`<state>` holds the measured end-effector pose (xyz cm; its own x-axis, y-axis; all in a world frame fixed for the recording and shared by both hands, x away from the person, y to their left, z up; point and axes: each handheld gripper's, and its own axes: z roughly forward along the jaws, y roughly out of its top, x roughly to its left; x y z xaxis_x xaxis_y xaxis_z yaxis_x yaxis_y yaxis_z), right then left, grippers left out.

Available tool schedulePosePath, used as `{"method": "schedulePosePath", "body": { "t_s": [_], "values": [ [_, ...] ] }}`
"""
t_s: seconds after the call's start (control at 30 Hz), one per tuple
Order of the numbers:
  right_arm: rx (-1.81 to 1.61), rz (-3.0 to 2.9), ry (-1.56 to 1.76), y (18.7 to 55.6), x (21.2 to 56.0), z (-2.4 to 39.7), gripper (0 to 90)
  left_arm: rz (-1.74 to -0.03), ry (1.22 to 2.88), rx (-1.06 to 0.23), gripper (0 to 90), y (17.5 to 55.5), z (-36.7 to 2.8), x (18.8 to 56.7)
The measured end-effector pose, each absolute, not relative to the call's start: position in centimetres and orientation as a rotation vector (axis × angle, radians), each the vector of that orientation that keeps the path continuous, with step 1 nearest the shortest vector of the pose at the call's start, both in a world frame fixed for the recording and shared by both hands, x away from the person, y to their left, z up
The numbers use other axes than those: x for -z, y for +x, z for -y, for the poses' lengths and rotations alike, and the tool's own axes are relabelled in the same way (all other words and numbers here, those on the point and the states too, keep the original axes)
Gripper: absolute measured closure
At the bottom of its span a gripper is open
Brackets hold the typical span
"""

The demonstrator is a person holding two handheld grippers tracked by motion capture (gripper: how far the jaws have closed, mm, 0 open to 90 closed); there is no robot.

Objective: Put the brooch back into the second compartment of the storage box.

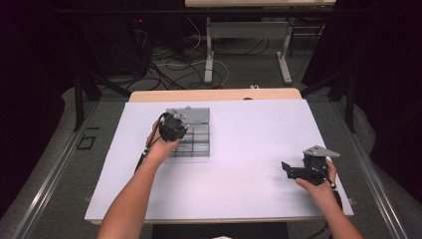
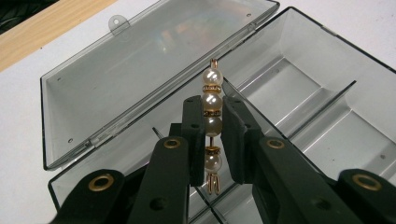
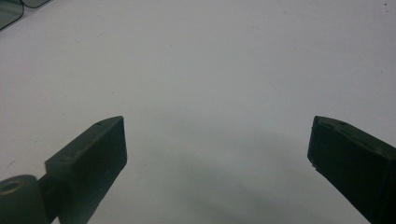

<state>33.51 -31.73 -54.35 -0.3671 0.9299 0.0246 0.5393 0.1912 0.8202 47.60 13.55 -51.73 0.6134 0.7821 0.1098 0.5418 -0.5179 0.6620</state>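
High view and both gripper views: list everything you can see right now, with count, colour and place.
Compartment box: one, clear grey plastic, lid open, on the white sheet, far left of centre.
Pearl pin: one, cream pearls with gold spacers, clamped upright over the box.
White sheet: one, covers the tabletop.
Wooden table edge: one, light wood, far side.
Desk frame: one, grey legs, on the floor behind.
Cables: several, black and white, on the floor.
Left gripper: black, shut on the pearl pin.
Right gripper: black, open, over bare sheet at right.
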Motion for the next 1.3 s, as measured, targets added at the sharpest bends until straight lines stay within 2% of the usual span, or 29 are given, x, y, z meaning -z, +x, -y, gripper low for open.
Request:
{"method": "schedulePosePath", "body": {
  "t_s": [0.3,0.93,1.3],
  "values": [
    [-1.058,-1.985,1.372,33.5,54.3,31.7,4.3,-1.044,2.26,-0.527,79.1,47.6,-13.7,51.9],
    [-1.063,-1.983,1.377,33.5,54.3,31.6,4.3,-1.099,2.204,-0.539,59.9,46.8,-14.5,50.6],
    [-1.058,-1.982,1.366,33.5,54.3,31.7,4.5,-1.096,2.16,-0.533,51.7,45.9,-15.2,49.9]
  ]
}}
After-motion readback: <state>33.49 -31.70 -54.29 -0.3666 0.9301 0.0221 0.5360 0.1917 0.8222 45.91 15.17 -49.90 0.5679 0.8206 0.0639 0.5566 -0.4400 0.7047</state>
